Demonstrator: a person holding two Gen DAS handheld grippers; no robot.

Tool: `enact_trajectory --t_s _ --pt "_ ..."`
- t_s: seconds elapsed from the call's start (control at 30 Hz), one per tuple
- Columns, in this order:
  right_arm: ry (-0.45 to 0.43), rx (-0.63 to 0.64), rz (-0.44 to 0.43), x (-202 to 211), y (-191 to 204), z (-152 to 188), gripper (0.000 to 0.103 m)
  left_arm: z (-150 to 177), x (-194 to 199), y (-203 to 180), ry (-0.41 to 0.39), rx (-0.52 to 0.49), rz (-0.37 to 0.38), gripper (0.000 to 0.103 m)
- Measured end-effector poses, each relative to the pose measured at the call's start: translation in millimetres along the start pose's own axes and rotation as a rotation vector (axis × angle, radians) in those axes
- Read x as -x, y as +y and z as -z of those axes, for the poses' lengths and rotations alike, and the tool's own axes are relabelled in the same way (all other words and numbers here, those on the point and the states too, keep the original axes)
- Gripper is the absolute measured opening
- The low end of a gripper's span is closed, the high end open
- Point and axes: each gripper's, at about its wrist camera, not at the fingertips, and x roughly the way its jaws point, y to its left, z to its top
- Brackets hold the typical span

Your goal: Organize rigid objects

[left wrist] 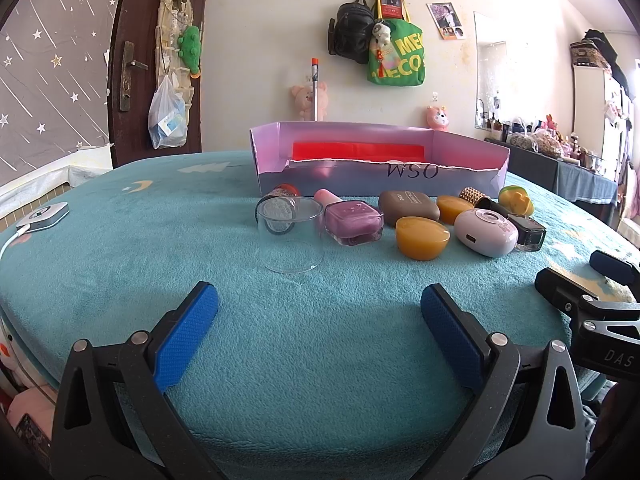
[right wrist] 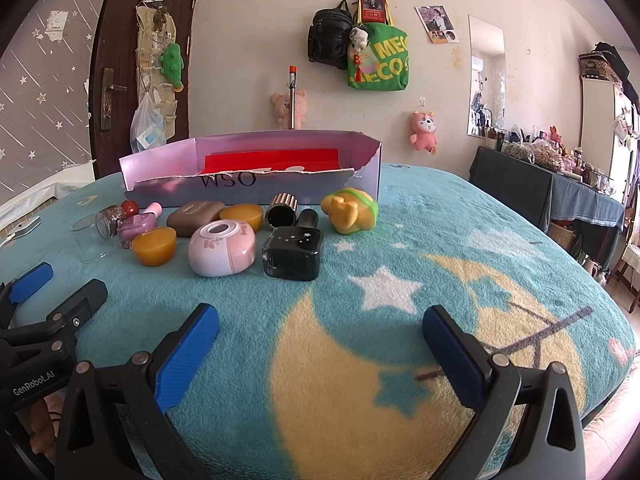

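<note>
A row of small items lies on the teal blanket in front of a torn purple box [left wrist: 376, 174] [right wrist: 248, 186] with a red lining. They include a clear glass cup [left wrist: 290, 234] [right wrist: 86, 240], a purple bottle [left wrist: 352, 220] [right wrist: 136, 226], a brown case [left wrist: 408, 204] [right wrist: 194, 214], two amber pieces [left wrist: 422, 238] [right wrist: 154, 246], a pink oval device [left wrist: 486, 232] [right wrist: 222, 250], a black bottle [left wrist: 528, 234] [right wrist: 294, 254] and a yellow-green toy [left wrist: 516, 200] [right wrist: 352, 210]. My left gripper [left wrist: 320, 300] is open just short of the cup. My right gripper [right wrist: 320, 320] is open in front of the black bottle. Neither holds anything.
A white charger with a cable [left wrist: 42, 216] lies at the blanket's left edge. A dark door [left wrist: 132, 60] and hanging bags [left wrist: 394, 52] are behind the box. A cluttered side table [right wrist: 560, 176] stands to the right. The blanket drops off near both grippers.
</note>
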Motion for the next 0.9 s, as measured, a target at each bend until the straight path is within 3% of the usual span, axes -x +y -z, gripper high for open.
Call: enact_trajectory --t_s 0.9 --pt "0.0 0.001 0.0 1.3 -1.4 2.5 0.103 0.0 0.0 0.0 0.002 0.0 0.0 0.103"
